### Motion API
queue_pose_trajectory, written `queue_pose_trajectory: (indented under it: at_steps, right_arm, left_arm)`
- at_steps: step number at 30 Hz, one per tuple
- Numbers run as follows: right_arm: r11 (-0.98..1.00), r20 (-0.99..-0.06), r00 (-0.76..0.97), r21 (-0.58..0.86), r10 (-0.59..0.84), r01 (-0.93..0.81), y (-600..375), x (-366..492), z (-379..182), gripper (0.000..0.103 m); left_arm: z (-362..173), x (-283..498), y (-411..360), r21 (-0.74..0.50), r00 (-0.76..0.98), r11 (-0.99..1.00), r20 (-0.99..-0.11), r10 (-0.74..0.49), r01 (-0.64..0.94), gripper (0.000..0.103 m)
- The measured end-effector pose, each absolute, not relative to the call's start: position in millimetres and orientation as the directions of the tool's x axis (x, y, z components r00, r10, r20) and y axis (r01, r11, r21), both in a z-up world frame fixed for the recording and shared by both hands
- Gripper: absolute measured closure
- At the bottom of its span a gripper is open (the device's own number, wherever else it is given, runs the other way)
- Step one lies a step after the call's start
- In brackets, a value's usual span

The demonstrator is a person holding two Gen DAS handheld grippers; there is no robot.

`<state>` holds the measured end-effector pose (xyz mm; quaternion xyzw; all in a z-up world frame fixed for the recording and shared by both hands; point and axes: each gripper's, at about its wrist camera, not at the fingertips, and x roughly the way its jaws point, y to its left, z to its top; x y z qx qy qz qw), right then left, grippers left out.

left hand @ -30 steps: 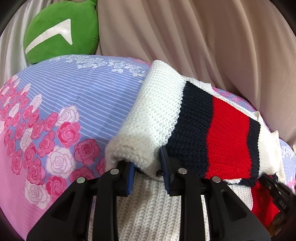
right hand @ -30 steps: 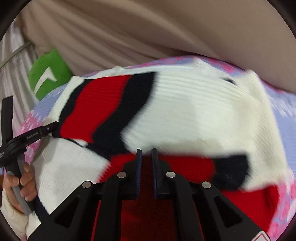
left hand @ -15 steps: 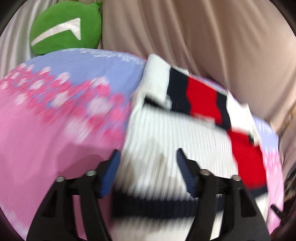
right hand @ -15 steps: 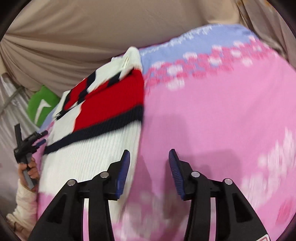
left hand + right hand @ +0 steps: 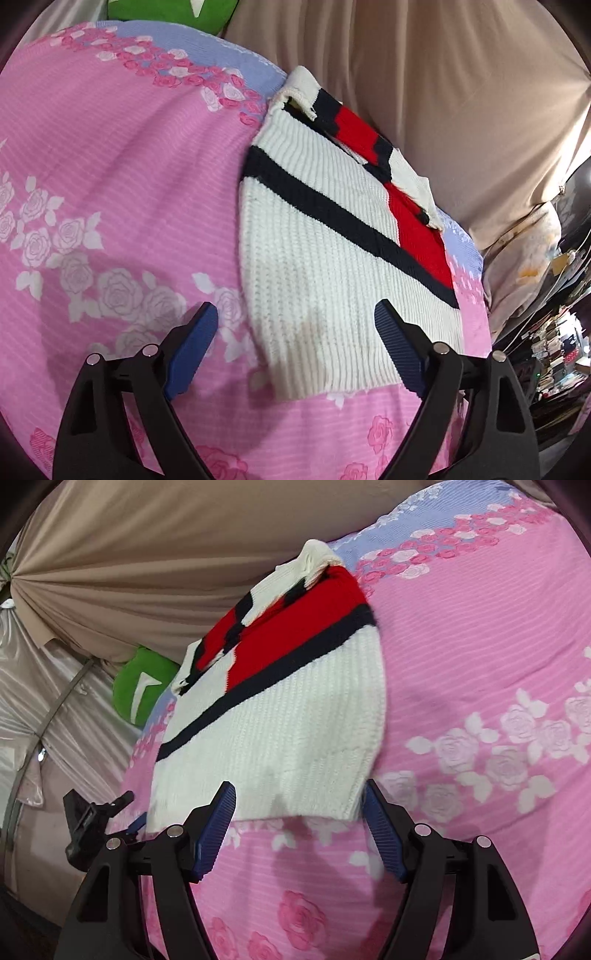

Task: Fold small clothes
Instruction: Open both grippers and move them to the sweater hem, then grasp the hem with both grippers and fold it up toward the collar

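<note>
A small knitted sweater (image 5: 332, 236), white with navy and red stripes, lies folded flat on the pink floral bedsheet (image 5: 110, 192). It also shows in the right wrist view (image 5: 280, 716). My left gripper (image 5: 295, 343) is open and empty, hovering just above the sweater's near hem. My right gripper (image 5: 299, 823) is open and empty too, over the sweater's near right corner. The left gripper (image 5: 96, 819) shows at the lower left of the right wrist view.
A green cushion (image 5: 140, 690) lies at the head of the bed, also in the left wrist view (image 5: 166, 11). Beige curtains (image 5: 424, 74) hang behind the bed. Cluttered shelves (image 5: 554, 332) stand to the right.
Both grippers let go of the sweater, opened wide and pulled back. The sweater, held up a second ago, now lies folded flat on the bed.
</note>
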<state>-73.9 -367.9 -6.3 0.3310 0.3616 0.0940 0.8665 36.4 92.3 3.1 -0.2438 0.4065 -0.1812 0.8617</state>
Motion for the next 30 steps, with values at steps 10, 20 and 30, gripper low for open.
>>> queue_pose_trajectory:
  at_steps: [10, 20, 30]
  right_arm:
    - [0.751, -0.545, 0.742, 0.655, 0.391, 0.085, -352.4, -62.5, -6.5, 0.098]
    - [0.804, -0.284, 0.883, 0.574, 0.373, -0.155, -347.3, -161.7, 76.6, 0.099]
    - [0.898, -0.248, 0.901, 0.356, 0.356, -0.257, -321.3, -228.3, 109.1, 0.099]
  left_arm:
    - [1.8, 46.9, 73.2, -0.579, 0.545, 0.803, -0.633, -0.55, 0.139, 0.09]
    - [99.9, -63.7, 107.7, -0.488, 0.698, 0.795, -0.425, -0.577, 0.36, 0.101]
    - [172.3, -171.7, 141.2, -0.372, 0.79, 0.818, -0.275, -0.548, 0.438, 0.101]
